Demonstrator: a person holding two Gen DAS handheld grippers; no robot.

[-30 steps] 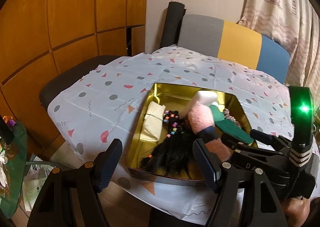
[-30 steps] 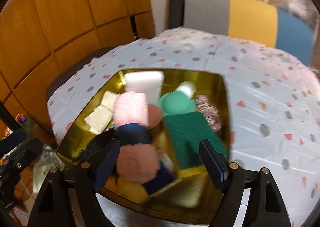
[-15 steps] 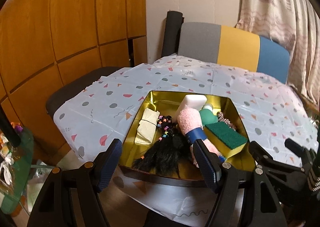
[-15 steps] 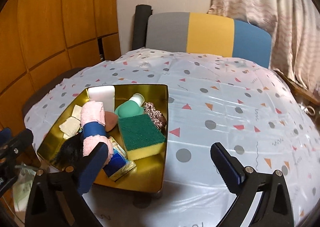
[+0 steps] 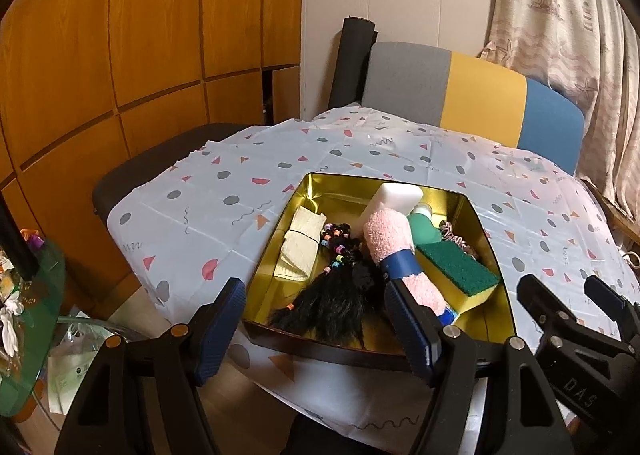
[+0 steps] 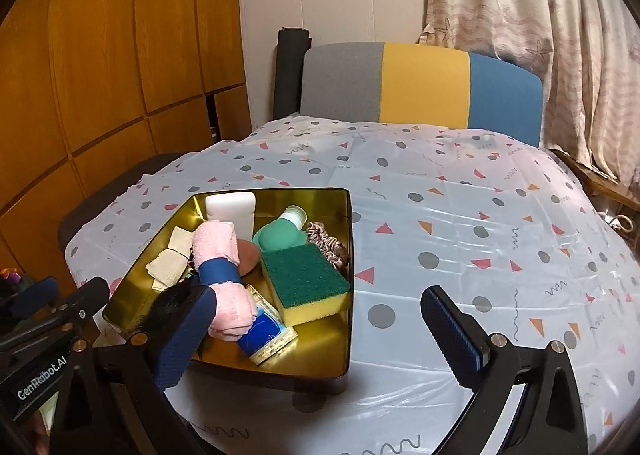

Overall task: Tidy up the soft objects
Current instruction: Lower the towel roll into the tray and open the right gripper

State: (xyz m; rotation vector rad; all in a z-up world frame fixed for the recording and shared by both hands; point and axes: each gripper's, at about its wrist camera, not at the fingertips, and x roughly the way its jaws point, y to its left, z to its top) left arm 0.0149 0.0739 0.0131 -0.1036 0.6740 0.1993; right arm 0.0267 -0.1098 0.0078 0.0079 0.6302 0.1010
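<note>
A: Starting at the left, how does the left claw [image 5: 312,329] stand?

B: Wide apart, with nothing gripped. Its two blue pads sit just in front of the near rim of the gold tin [image 5: 490,231], and the black wig [image 5: 332,301] shows in the gap between them, but neither pad presses on it.

A: And the tin's contents, left to right?

B: A folded cream cloth [image 5: 300,247] lies along the left wall. Next to it comes the wig with coloured beads at its far end. Then a rolled pink towel [image 5: 390,239] with a blue band around it, lying from the middle toward the near edge. A white block [image 5: 394,197] leans behind the towel, with a teal bottle [image 5: 424,227] beside it. A green-and-yellow sponge [image 5: 456,269] lies to the right, and a pinkish scrunchie [image 6: 328,245] sits against the right wall. In the right wrist view a blue packet [image 6: 264,331] pokes out under the towel's near end.

A: Where does the tin rest?

B: On the table, on a white cloth [image 6: 460,223] printed with dots and triangles, toward its left near side.

A: And the right claw [image 6: 318,329]?

B: Spread as wide as it goes, empty. Its left pad overlaps the tin's near corner by the towel; I cannot tell whether it touches. Its right pad hangs over the bare cloth, to the right of the tin.
</note>
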